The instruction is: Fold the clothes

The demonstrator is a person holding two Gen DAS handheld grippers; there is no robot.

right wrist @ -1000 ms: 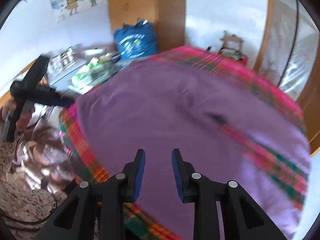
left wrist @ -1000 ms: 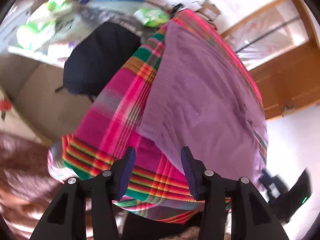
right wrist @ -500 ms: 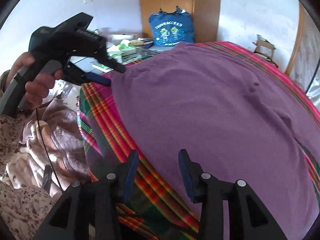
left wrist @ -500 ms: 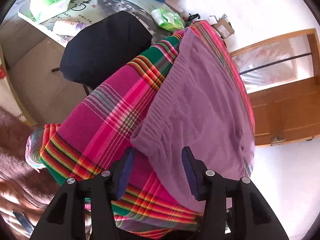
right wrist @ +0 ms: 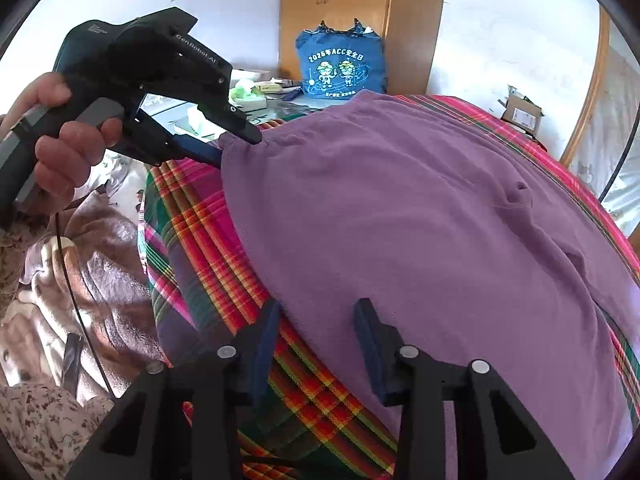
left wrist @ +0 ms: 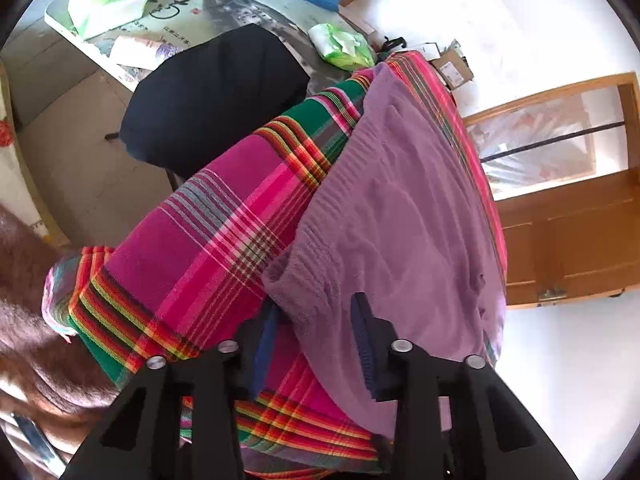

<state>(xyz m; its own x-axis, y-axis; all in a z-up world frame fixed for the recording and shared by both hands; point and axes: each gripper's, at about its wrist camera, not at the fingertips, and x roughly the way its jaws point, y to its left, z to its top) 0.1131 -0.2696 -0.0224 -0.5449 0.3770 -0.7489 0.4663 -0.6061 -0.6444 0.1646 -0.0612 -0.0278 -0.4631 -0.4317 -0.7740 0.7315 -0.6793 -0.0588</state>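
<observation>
Fingers of the right gripper (right wrist: 316, 334) stand spread over the near edge of the purple garment (right wrist: 420, 216), which lies flat on a plaid cloth (right wrist: 192, 216). Left gripper (left wrist: 312, 330), also spread, straddles its corner. Beyond, a blue bag (right wrist: 340, 66), contents hidden.
</observation>
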